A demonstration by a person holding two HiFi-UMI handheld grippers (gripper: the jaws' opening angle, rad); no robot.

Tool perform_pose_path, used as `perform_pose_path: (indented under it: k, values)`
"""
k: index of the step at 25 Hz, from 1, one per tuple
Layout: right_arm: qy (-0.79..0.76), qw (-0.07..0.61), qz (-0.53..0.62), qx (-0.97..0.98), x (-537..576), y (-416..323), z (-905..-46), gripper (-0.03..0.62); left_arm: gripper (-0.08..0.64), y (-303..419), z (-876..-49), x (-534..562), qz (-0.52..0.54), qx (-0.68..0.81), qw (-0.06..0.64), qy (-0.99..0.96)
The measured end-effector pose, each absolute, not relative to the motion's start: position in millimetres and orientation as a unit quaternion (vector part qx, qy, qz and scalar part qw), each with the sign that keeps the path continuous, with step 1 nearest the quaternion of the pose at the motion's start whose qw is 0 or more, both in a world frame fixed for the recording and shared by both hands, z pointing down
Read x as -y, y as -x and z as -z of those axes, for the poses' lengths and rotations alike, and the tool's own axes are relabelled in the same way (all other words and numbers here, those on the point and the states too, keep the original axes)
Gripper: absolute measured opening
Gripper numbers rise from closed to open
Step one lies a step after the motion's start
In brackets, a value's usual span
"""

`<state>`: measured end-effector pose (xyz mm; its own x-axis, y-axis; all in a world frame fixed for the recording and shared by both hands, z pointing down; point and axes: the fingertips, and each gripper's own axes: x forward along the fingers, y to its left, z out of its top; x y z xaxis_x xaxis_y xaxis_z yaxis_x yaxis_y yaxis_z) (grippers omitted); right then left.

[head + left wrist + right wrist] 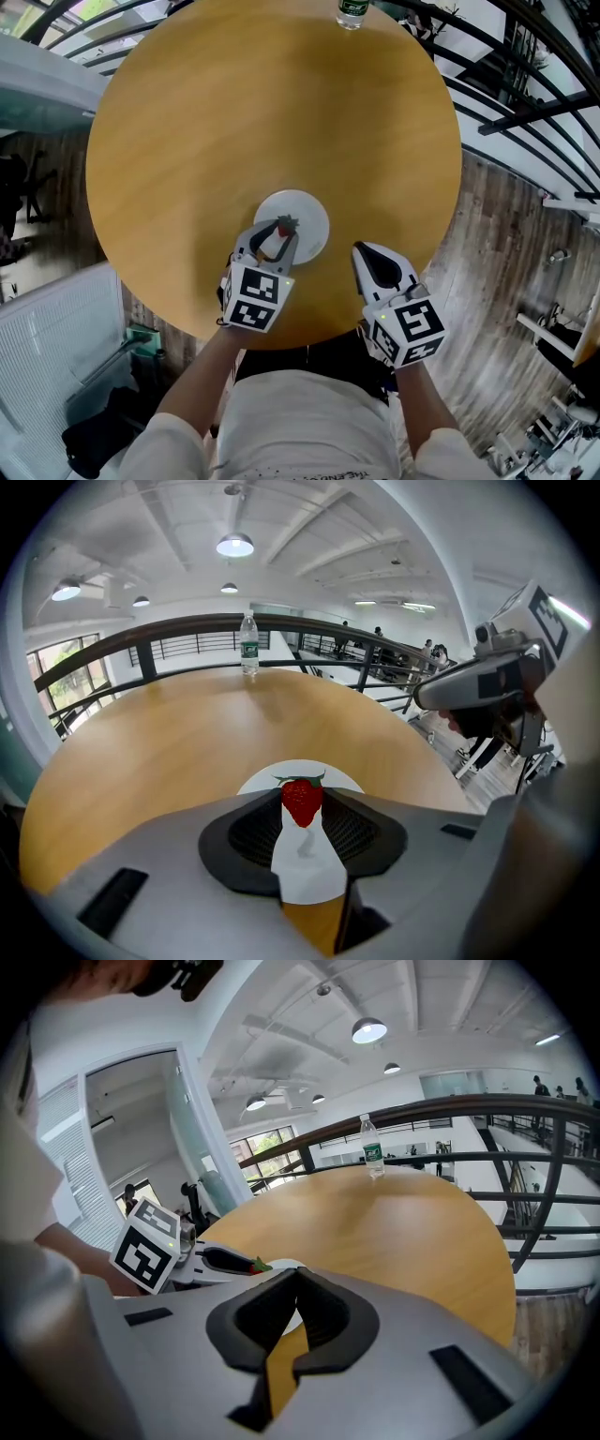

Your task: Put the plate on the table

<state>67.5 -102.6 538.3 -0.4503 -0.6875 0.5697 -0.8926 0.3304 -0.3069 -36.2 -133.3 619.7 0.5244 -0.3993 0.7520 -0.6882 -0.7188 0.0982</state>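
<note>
1. Nearest the head camera: person's torso in a pale shirt point(309, 422), both forearms out over the near edge of a round, honey-coloured wooden table point(272, 112).
2. Small round white plate point(307, 214) lies flat on the table, close to the near edge and about midway along it.
3. Left gripper point(284, 230), grey with black ribbed pads: tips are over the plate's near-left part, clenched on a red strawberry with green leaves point(302, 801). Cannot tell if the berry touches the plate.
4. Right gripper point(364, 253): just right of the plate, apart from it, over bare wood by the near edge. Jaw tips are pressed together with nothing between them.
5. Head view only: the plate's place on the table, the grey plank floor point(497, 234) around it, and both marker cubes from above. The berry is a mere red speck.
6. Left gripper view only: berry seen plainly, white plate filling the gap beneath it, a grey shadow on the plate.
7. Right gripper view only: left gripper seen side-on, plate a thin white sliver behind the right gripper's own tips.
8. Clear plastic water bottle with a green label point(248, 644) stands upright at the far edge, before a dark metal railing point(187, 630).
</note>
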Motion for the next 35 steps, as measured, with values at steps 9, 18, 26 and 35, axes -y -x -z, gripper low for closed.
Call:
perform_pose_path:
  k: [9, 18, 26, 35]
  values:
    - [-0.499, 0.171, -0.308, 0.792, 105, -74, -547, 0.020, 0.147, 29, -646, 136, -0.410, 0.288, 0.184, -0.845]
    - [-0.505, 0.170, -0.313, 0.786, 104, -78, -550, 0.020, 0.149, 25, -662, 131, -0.434, 0.268, 0.182, -0.841]
    - [-0.505, 0.167, -0.315, 0.786, 103, -77, -551, 0.020, 0.152, 25, -665, 129, -0.441, 0.265, 0.174, -0.840]
    - [-0.508, 0.166, -0.311, 0.786, 101, -80, -544, 0.020, 0.199, 26, -661, 125, -0.440, 0.267, 0.176, -0.839]
